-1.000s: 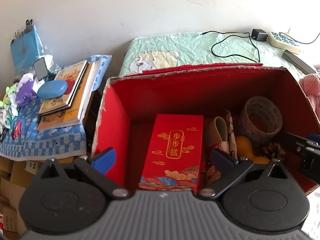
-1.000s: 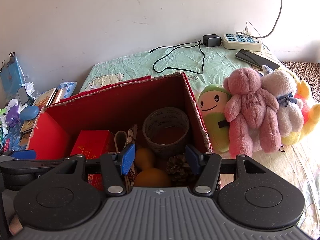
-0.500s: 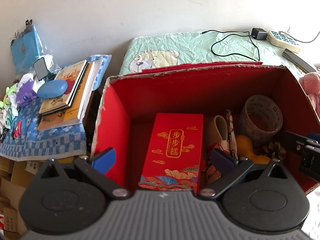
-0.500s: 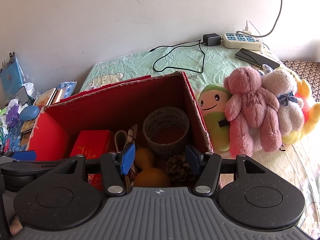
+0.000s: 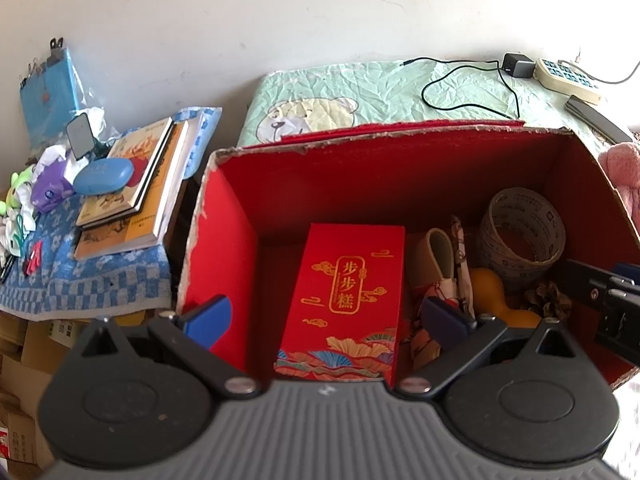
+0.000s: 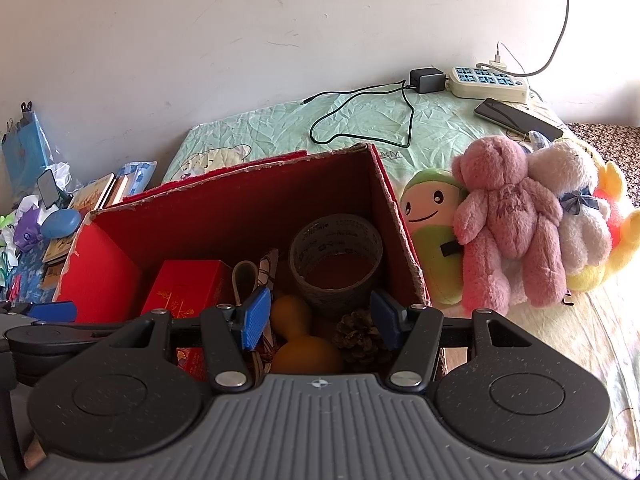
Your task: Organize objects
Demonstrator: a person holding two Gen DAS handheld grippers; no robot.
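An open red cardboard box (image 5: 224, 248) was seen standing on the bed (image 6: 360, 128), set back from the wall-side edge where a power strip (image 6: 486, 82) and a cable lay. Inside it lay a red gift box (image 5: 344, 296) toward the left, a tape roll (image 6: 336, 256) upright against the right wall, an orange gourd (image 6: 298, 336) and a pine cone (image 6: 356, 336) just beside it. The left gripper (image 5: 326, 314) was held over the gift box with its jaws wide apart and nothing between them; the right gripper (image 6: 318, 316) was likewise spread and empty above the gourd. The gift box was judged stiff and light, best pinched across its narrow sides. The gourd was judged hard and smooth, likely to slip unless taken at its waist. The pine cone was judged brittle, and the tape roll rigid enough to be taken by its wall. A pink plush bear (image 6: 508, 216) lay on the bed outside the box, against its right wall; it was judged soft and easily squeezed at the torso.
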